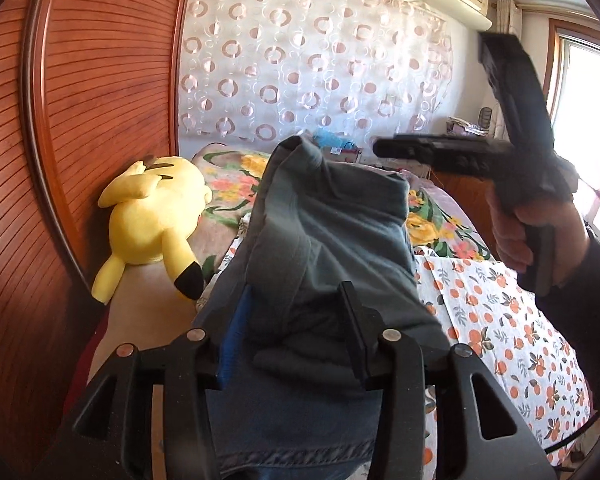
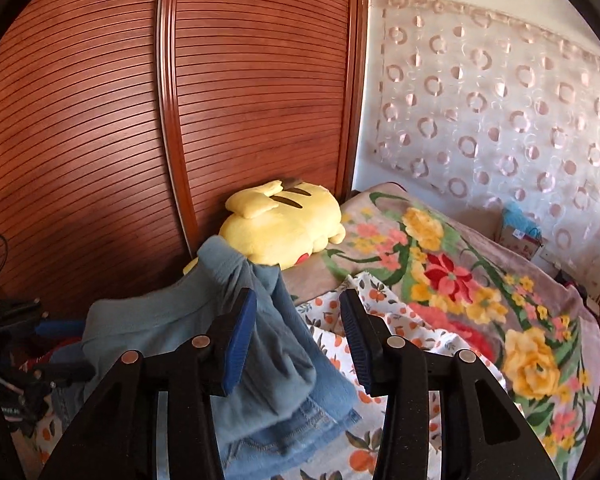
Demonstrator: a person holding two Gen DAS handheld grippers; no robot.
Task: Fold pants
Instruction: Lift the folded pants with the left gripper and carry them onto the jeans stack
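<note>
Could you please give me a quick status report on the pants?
Both hand-held grippers open. Blue denim pants bunched between left's pads, unfolded. Yellow plush toy lies beside them.

left gripper (image 1: 296, 328) jaws parted, right gripper (image 2: 300, 340) jaws parted, right hand (image 1: 536, 232) gripping its handle

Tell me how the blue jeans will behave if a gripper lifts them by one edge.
The jeans will probably flop and sag: the denim already drapes in soft folds between the right gripper's fingers. Stacked layers may well slide apart, since the folded bundle looks loose in the left gripper. They likely have some heft; the hem shows thick stitched denim.
</note>
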